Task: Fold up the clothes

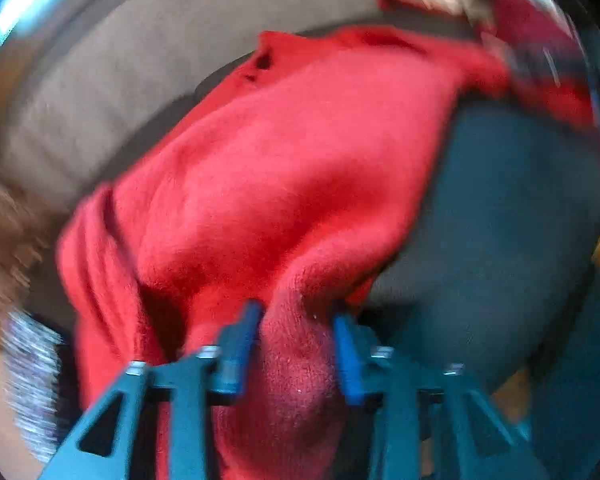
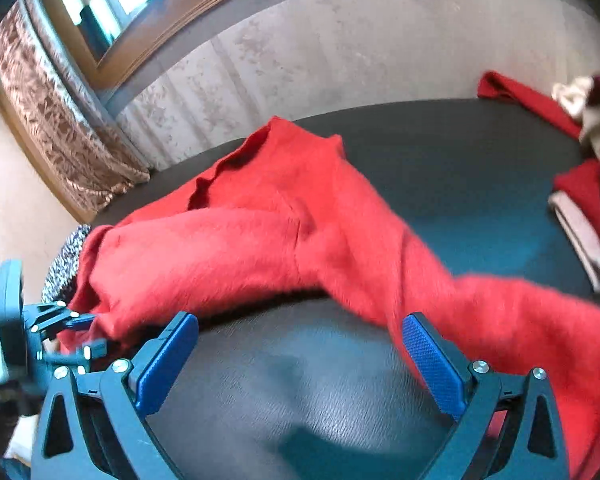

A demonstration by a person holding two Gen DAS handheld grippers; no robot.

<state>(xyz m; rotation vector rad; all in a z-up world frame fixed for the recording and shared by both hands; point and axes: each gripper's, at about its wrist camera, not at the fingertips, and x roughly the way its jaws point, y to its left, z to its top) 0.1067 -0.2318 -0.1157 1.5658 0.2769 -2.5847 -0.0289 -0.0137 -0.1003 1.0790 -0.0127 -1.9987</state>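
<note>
**Red sweater stretched across the dark table, one claw gripping it**

The fuzzy red knit sweater [image 2: 260, 240] lies across the dark, finely grained table [image 2: 480, 168], its long axis running in the right wrist view from lower left to lower right, with the open ribbed edge [image 2: 236, 156] pointing up toward the pale patterned wall [image 2: 300, 52]. One sleeve [image 2: 520, 332] trails to the lower right, passing behind the right claw's right-hand blue pad.

The left claw [image 1: 296, 344] is pinching a bunched, tube-shaped roll of the sweater [image 1: 300, 160] between its blue fingers [image 1: 236, 344], the cloth filling the gap. In the right wrist view the left claw [image 2: 88, 332] shows small at the sweater's lower-left end.

The right claw [image 2: 300, 356] is spread wide, its ridged blue pads [image 2: 432, 356] well apart with only table showing between them.

A pile of red, white and maroon clothes [image 2: 588, 184] sits at the table's far right. A brown patterned curtain [image 2: 52, 120] hangs at left.
</note>
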